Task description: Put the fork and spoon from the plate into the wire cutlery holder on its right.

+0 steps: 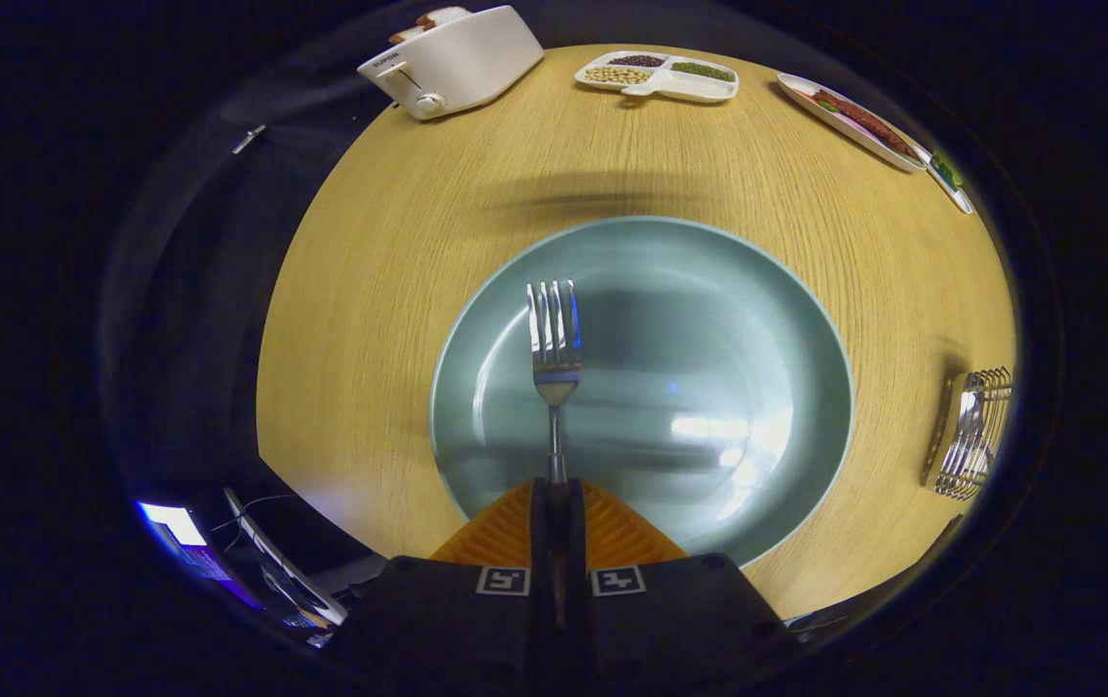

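Note:
My gripper (556, 487) is shut on the handle of a silver fork (554, 339). The fork points straight ahead from the fingertips, tines away from me, held over the pale green plate (757, 319). The plate lies on the wooden table just ahead of the fingers and holds nothing else that I can see. The wire cutlery holder (972, 433) stands on the table to the right of the plate, with a shiny utensil inside it, likely the spoon.
A white toaster (452, 58) with bread in it stands beyond the plate to the left. A white divided tray of beans (658, 75) and a long dish of food (853, 121) lie at the far side. The table's left edge (273, 319) drops to dark floor.

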`<state>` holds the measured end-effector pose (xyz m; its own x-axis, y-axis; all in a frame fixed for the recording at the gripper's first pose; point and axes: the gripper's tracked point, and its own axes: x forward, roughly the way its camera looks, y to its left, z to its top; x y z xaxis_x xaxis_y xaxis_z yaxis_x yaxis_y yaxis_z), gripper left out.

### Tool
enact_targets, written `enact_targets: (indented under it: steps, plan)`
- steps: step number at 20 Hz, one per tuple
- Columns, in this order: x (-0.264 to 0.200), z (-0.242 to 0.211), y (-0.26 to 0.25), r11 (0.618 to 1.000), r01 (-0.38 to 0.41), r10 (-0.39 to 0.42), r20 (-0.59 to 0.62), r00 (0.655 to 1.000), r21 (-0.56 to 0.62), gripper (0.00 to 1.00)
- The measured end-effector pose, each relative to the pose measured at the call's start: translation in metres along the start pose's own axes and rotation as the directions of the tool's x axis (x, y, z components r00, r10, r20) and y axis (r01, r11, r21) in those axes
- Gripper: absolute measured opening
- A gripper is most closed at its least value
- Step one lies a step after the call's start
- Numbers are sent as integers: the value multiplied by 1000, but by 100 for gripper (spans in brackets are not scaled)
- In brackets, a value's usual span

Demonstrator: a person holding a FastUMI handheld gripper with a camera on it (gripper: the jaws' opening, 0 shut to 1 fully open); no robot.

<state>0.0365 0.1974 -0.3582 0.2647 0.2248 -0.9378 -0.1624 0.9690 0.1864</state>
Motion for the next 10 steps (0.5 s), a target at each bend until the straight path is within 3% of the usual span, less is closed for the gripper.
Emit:
enact_targets:
  steps: [10]
  plan:
    - [-95, 11, -46, 994, -27, 30, 33, 999, -109, 8]
